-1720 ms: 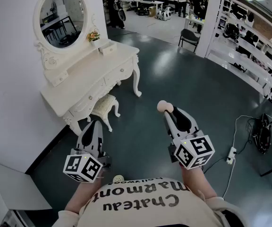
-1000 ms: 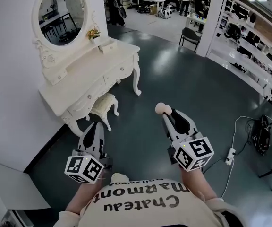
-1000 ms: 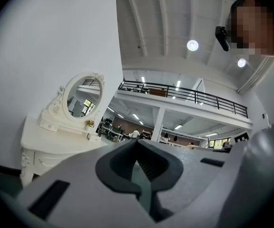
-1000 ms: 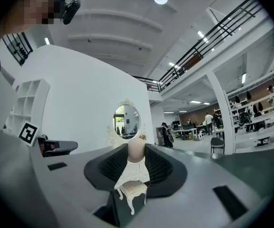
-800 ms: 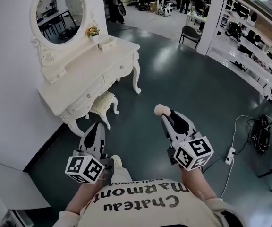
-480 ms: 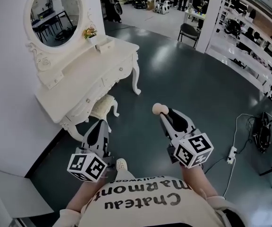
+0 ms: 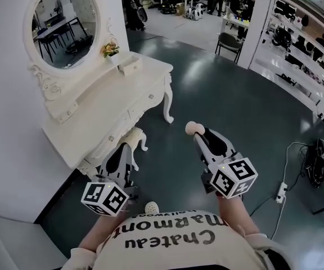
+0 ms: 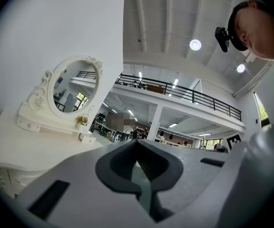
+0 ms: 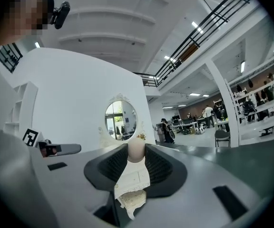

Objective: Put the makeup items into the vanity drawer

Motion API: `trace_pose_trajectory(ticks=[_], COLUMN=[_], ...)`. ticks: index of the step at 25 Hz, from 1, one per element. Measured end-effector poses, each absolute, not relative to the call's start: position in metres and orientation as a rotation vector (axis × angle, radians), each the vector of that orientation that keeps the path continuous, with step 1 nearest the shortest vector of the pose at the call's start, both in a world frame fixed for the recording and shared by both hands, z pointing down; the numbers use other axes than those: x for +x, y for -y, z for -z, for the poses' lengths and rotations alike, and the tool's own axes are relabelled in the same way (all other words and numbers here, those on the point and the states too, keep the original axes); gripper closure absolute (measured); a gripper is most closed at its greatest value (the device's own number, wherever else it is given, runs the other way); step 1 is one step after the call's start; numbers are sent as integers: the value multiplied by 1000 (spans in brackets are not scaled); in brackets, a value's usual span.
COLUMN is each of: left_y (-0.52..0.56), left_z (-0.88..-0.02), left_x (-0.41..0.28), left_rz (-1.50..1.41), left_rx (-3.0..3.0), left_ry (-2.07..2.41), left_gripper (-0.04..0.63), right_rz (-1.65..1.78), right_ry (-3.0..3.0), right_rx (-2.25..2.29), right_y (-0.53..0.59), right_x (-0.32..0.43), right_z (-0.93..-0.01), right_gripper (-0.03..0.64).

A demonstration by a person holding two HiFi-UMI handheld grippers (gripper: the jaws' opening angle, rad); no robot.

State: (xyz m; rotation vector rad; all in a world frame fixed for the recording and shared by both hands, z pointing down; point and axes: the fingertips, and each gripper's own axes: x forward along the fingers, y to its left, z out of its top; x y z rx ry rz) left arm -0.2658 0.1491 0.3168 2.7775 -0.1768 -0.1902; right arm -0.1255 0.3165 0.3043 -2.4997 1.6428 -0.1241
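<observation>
A beige sponge (image 7: 192, 127) is gripped at the tips of the right gripper (image 7: 199, 133), its jaws spread fairly wide around it. The left gripper (image 7: 128, 146) is closed on nothing. The vanity (image 7: 125, 86) is seen at eleven o'clock, its drawers (image 7: 120, 127) shut.

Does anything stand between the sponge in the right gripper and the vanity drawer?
Only bare floor lies between the sponge, held by the right gripper, and the vanity. The drawer fronts look shut, and a stool sits tucked beneath them.
</observation>
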Motion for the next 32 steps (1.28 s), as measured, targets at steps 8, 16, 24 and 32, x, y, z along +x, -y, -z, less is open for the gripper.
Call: trace_pose_trajectory(ticks=[8,16,24,32], left_y=[-87,-35,-27,-14], left_z=[-302,-304,-321,-336], left_x=[-231,-211,-189,-166], left_rz=[209,206,165,110], left_rx=[2788,2780,2780,2745], left_ry=[138,100,-18,-42], left_gripper=[586,586,586,586], right_rz=[79,90,158,181], right_ry=[-1597,-1597,-1626,-1652], right_rx=[-2511,-2507,-2573,-2553], right_y=[-262,-208,-187,-162], right_x=[-92,-83,-81,-61], right_z=[-286,-291,-308,-313], right_gripper=[486,486,486,486])
